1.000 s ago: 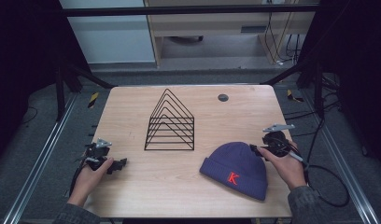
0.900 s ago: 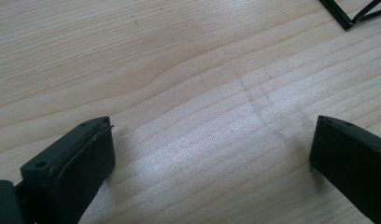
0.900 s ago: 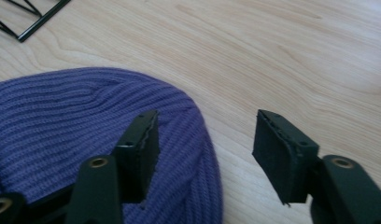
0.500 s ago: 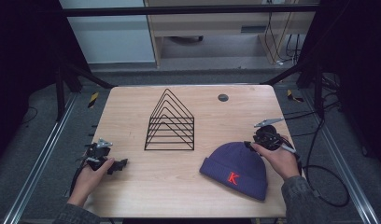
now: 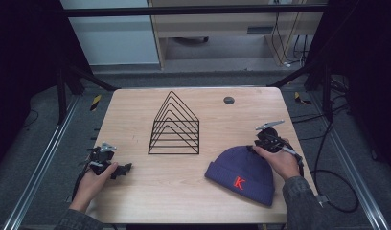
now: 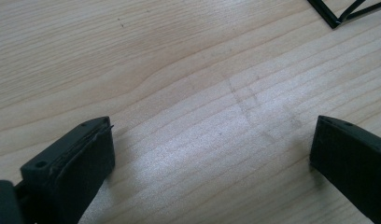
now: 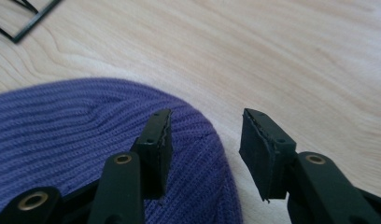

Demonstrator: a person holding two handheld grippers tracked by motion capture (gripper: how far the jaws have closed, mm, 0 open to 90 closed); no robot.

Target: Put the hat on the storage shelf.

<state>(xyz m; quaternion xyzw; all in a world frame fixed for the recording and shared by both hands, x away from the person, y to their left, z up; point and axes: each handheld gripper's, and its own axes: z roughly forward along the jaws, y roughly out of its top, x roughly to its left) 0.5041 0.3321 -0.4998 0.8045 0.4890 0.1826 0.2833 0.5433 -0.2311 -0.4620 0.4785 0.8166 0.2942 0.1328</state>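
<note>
The right gripper (image 7: 205,154), jaws parted and just narrowing, straddles the crown edge of the hat (image 7: 67,140); nothing is pinched yet. It should sink lower to gather a fold before clamping. The left gripper (image 6: 212,158) rests released on the counter (image 5: 136,110).

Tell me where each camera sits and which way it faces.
High view: above the person's side, looking forward and down at table, both hands, wire rack.
Left gripper view: along left gripper, open over bare wood.
Right gripper view: along right gripper, jaws just closing, astride purple beanie edge.
Shared: the beanie, rack corner.
</note>
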